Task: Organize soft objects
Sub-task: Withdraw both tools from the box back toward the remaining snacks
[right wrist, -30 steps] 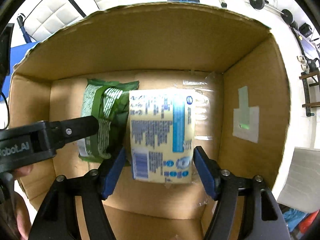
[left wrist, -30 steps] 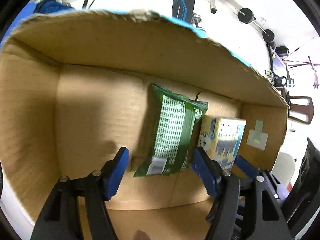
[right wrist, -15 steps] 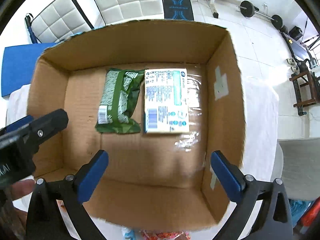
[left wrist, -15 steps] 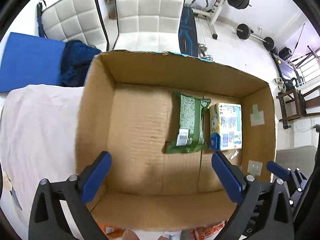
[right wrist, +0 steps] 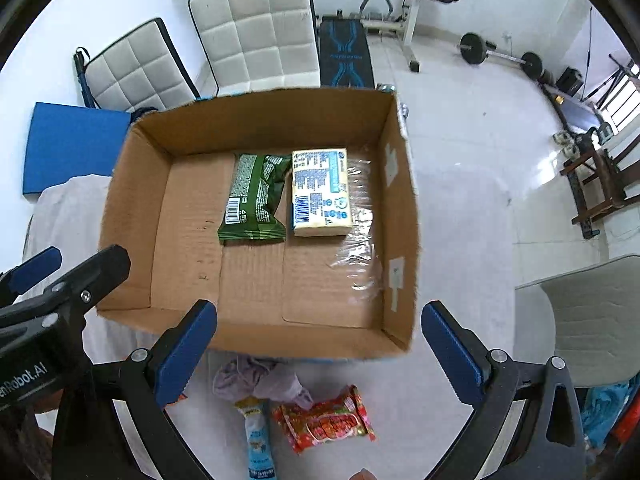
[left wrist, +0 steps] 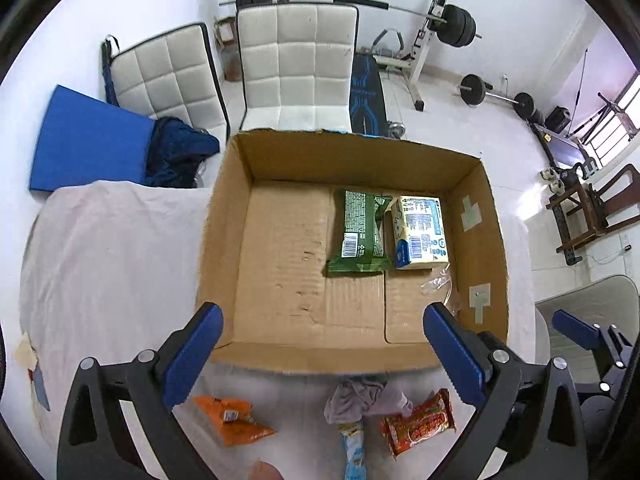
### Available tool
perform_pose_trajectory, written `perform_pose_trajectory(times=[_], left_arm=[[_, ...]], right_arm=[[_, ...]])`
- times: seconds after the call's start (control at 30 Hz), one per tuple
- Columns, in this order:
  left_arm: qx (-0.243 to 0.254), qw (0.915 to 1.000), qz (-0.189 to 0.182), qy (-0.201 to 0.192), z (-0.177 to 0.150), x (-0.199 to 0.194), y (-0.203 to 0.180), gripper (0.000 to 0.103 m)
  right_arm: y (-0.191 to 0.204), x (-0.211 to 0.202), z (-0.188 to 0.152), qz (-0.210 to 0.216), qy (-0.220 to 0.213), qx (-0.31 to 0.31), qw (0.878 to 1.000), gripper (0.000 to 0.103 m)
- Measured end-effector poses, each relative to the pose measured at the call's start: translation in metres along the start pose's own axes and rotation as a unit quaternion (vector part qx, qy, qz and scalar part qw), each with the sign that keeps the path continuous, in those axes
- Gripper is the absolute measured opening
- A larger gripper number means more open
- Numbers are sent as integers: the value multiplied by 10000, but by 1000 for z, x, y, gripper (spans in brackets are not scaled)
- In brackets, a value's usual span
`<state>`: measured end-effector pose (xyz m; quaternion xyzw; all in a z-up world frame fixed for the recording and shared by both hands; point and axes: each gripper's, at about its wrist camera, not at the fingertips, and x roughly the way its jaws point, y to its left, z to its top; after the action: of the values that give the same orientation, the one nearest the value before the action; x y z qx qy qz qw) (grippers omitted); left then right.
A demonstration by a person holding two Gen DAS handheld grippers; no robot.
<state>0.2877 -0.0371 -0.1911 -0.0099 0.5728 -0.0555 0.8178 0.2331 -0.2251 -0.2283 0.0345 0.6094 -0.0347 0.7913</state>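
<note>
A white-clothed table point(left wrist: 112, 248) is carrying a cardboard box point(left wrist: 224, 240), orange packet point(left wrist: 236, 420), crumpled cloth point(left wrist: 362, 398), red packet point(left wrist: 420, 426) and blue tube point(left wrist: 354, 448).

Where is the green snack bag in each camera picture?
Left wrist view: the green snack bag lies on the cardboard box floor, right of centre.
Right wrist view: the green snack bag lies on the box floor, near the picture's middle.
Shared landmark: the pale yellow packet lies just right of the bag in both views.

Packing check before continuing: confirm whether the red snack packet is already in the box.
No, the red snack packet lies on the table outside the box.
</note>
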Motion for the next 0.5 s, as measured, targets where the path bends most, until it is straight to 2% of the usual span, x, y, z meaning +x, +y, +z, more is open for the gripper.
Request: perform_pose_trajectory(times=[0.3, 0.4, 0.5], left_arm=[[79, 9991, 63, -406, -26, -43, -8, 103], [28, 9991, 126, -415, -38, -45, -7, 103], [-120, 9993, 224, -256, -59, -38, -1, 103]], right_arm=[[-2, -39, -30, 56, -369, -89, 9993, 103], [-8, -44, -44, 219, -289, 24, 9993, 103], [-19, -32, -65, 467, 42, 294, 9985, 103]])
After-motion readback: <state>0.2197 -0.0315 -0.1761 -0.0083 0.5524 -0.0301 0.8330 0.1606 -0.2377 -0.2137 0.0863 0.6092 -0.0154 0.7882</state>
